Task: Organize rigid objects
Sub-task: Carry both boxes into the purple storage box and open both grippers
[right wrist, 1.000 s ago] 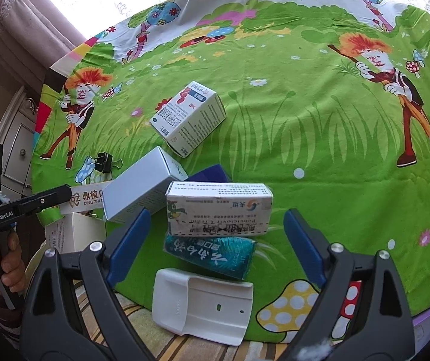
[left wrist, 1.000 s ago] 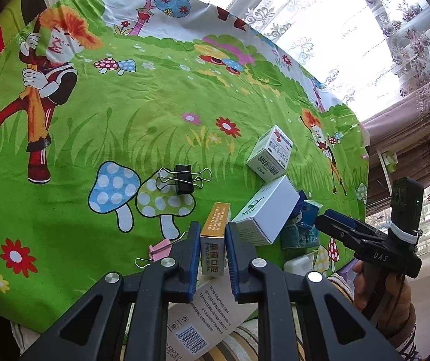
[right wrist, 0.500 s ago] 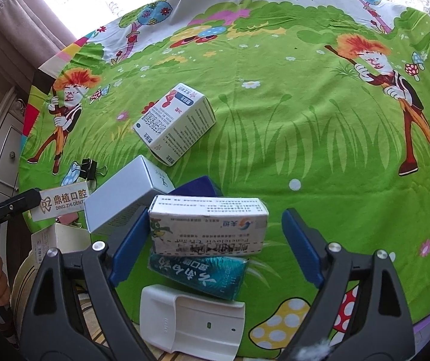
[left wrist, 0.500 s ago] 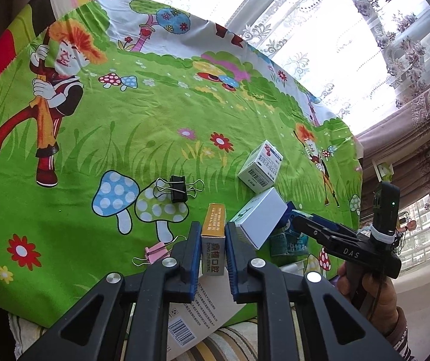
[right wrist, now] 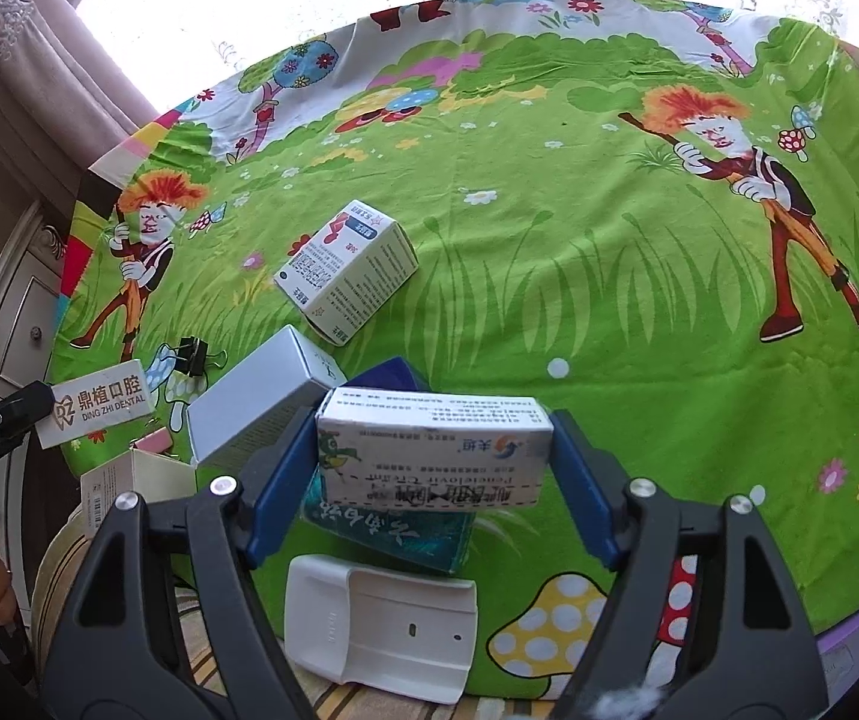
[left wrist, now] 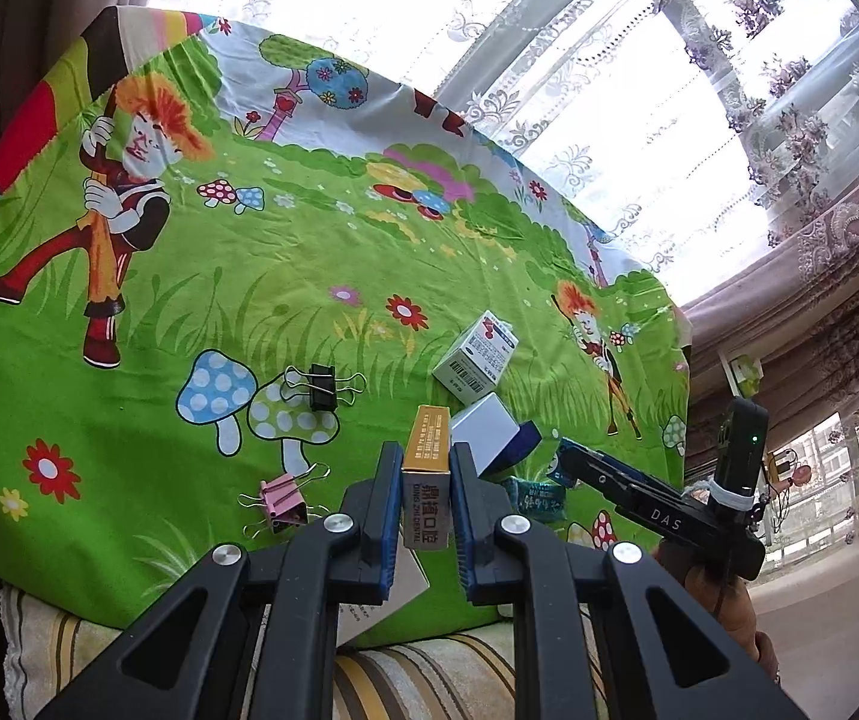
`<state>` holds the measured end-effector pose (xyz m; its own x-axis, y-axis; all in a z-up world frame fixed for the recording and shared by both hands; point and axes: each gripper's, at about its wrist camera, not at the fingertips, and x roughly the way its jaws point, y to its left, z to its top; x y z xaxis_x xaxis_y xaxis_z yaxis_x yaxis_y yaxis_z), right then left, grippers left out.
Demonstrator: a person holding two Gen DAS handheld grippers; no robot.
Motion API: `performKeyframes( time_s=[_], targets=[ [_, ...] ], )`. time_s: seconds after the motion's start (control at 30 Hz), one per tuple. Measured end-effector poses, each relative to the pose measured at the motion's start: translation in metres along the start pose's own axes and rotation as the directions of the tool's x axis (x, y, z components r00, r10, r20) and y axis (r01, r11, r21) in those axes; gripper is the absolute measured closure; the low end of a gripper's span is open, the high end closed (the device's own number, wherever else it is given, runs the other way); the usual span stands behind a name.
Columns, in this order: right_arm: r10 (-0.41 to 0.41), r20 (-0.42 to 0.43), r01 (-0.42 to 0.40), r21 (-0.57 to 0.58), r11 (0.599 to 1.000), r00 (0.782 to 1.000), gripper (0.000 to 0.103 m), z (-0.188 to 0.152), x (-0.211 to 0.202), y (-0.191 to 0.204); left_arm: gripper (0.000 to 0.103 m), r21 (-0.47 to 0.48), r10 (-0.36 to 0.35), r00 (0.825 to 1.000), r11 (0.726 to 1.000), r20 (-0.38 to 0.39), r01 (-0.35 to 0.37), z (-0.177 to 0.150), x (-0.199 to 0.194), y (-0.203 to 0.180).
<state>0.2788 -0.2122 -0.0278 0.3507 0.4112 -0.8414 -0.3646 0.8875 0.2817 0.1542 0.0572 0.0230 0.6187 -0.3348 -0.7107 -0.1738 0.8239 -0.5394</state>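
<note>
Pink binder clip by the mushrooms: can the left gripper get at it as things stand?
Probably not yet. The pink binder clip lies uncovered, but the left gripper is shut on the orange-topped dental box, which needs setting down first.

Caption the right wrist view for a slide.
Right gripper, jaws just closing around a white rectangular cardboard carton on the green cartoon tablecloth.

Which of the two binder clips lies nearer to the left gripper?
The pink binder clip, just beside the left gripper; the black binder clip lies farther off.
</note>
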Motion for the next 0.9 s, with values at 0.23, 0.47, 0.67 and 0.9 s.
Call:
performKeyframes(
  time_s=[0.23, 0.47, 0.67, 0.9],
  targets=[
    [-0.008, 0.054, 0.008, -0.006, 1.0, 0.998, 0.024, -0.015, -0.032, 0.006, 0.087, 0.014, -0.053, 0.999, 0.998, 0.008, 0.053, -0.013, -0.011, -0.022],
    [-0.025, 0.094, 0.024, 0.009, 1.0, 0.995, 0.024, -0.034, -0.065, 0.006, 0.087, 0.036, -0.116, 0.993, 0.993, -0.014, 0.116, -0.036, -0.015, -0.047],
    [-0.063, 0.116, 0.062, 0.019, 0.998, 0.991, 0.024, -0.058, -0.095, 0.005, 0.087, 0.047, -0.168, 0.984, 0.984, -0.058, 0.171, -0.056, -0.01, -0.068],
    [-0.092, 0.139, 0.083, 0.066, 0.994, 0.986, 0.024, -0.092, -0.137, -0.009, 0.087, 0.059, -0.239, 0.964, 0.967, -0.114, 0.246, -0.082, -0.008, -0.1]
  ],
)
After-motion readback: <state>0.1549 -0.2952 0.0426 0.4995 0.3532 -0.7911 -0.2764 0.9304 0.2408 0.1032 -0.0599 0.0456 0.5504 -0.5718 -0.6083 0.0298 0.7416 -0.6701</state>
